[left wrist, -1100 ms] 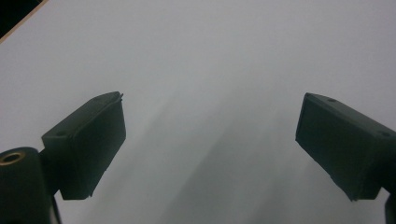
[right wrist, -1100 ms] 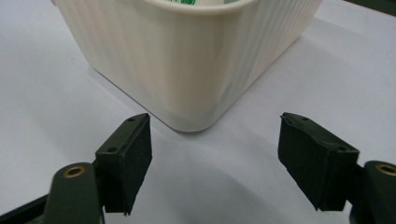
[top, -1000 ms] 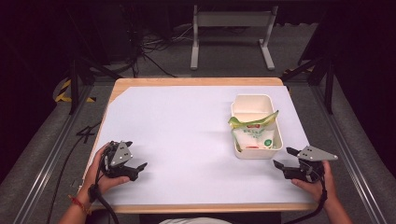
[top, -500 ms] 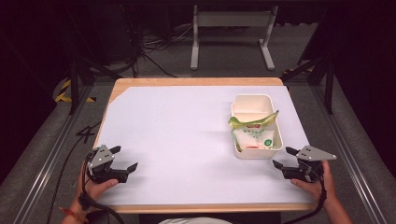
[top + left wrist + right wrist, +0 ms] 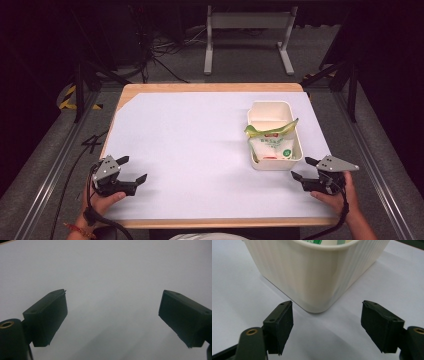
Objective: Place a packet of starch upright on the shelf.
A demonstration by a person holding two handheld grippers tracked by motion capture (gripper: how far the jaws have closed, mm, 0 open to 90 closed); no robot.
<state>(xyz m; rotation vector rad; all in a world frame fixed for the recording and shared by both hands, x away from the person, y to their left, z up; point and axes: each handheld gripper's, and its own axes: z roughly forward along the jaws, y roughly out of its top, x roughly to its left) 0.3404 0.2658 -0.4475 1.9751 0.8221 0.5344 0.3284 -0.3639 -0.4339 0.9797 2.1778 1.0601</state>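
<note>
risk of nudging the cream two-compartment container [image 5: 274,135] off its spot if right gripper [image 5: 305,169], jaws spread and empty, pushes into the near right corner just ahead. snack pouch [image 5: 270,142] lying in the near compartment, green top leaning over the divider. left gripper [image 5: 132,169] at near left, jaws spread, well apart from it. ribbed container wall [image 5: 312,272] plain from the right gripper view, pouch placement from the high view.
</note>
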